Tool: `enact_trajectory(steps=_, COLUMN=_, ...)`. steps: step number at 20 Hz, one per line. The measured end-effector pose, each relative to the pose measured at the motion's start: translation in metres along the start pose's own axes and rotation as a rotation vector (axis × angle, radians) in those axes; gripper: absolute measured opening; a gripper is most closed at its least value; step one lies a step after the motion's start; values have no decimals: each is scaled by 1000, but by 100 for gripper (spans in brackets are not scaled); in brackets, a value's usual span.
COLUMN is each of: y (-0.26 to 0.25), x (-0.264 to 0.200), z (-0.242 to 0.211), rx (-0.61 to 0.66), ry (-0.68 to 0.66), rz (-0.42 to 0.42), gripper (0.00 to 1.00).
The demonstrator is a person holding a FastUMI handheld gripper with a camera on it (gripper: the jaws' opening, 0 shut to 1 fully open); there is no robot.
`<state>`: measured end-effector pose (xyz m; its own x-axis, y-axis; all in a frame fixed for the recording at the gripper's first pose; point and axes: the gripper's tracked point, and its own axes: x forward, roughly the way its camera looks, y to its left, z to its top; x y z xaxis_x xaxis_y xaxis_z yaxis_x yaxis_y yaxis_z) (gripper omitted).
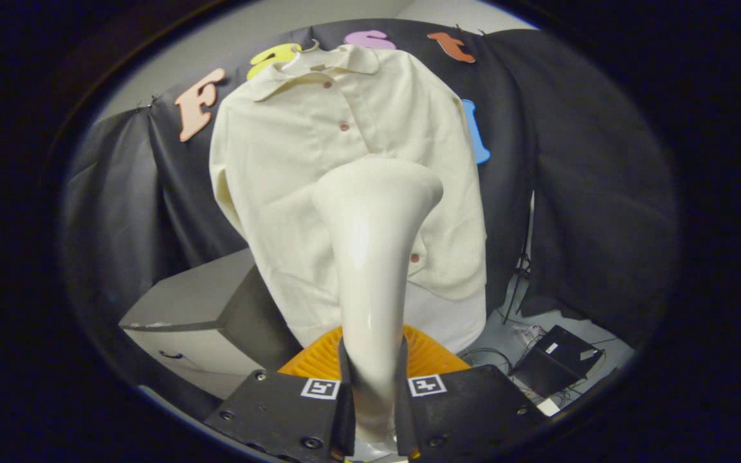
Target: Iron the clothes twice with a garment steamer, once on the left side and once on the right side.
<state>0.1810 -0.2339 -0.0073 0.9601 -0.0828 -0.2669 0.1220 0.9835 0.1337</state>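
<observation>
A cream button-up shirt (293, 161) hangs on a hanger against the black cloth wall, its collar at the top and brown buttons down the front. My gripper (372, 370) is shut on the handle of a cream garment steamer (374, 244), both fingers pressing its sides. The steamer stands up between the fingers, and its wide head sits in front of the shirt's middle, slightly right of the button line. Whether the head touches the fabric I cannot tell. The steamer hides the shirt's lower middle.
An orange ribbed basket (431, 354) sits just beyond the fingers, below the shirt's hem. A white cabinet (190, 308) stands to the left. On the floor to the right lie a black box (554, 363) and cables (518, 302).
</observation>
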Motion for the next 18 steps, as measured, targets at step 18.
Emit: enact_trajectory(steps=18, y=196, x=-182, z=85, rx=-97, ry=-337, rz=82, gripper=24)
